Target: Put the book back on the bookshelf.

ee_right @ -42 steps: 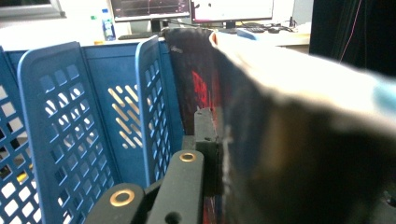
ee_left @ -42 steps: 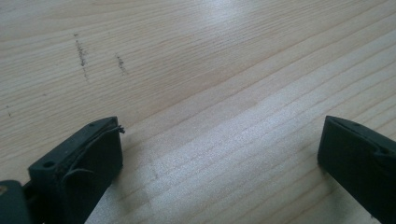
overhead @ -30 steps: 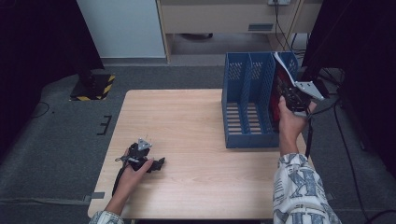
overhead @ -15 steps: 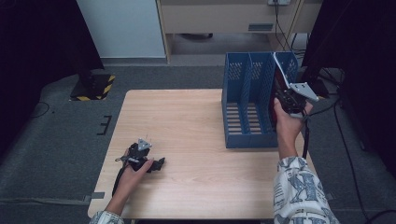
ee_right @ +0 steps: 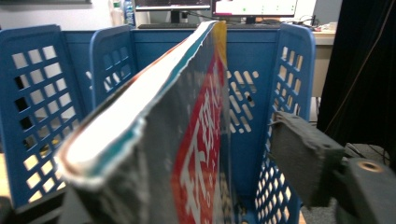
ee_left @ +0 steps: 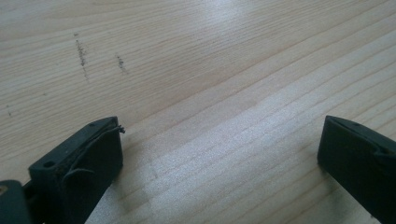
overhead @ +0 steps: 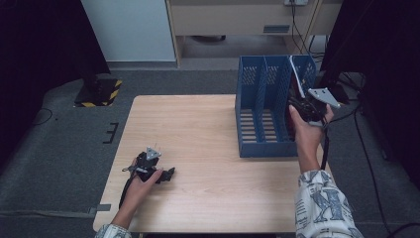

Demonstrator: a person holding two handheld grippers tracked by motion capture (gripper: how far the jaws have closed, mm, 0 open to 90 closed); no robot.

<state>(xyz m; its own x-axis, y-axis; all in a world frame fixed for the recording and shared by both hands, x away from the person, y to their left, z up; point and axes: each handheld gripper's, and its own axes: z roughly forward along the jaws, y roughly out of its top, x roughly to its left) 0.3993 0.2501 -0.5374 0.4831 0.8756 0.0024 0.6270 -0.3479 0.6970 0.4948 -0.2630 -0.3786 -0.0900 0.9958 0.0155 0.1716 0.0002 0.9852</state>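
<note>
Jaws of right gripper [ee_right: 205, 186] just opening around magazine [ee_right: 187, 135]; pads clear.

The right tongs [overhead: 303, 101] are up at the right-hand slot of the blue file rack [overhead: 262, 114], their jaws having just been opening around the thin booklet [overhead: 296, 79] that stands tilted in that slot and rises just above them. The rack's other two slots lie to the left of these tongs. Well apart, toward the near left part of the worktop [overhead: 198, 148], the left tongs [overhead: 168, 173] rest on the wood, nothing beside them.
</note>
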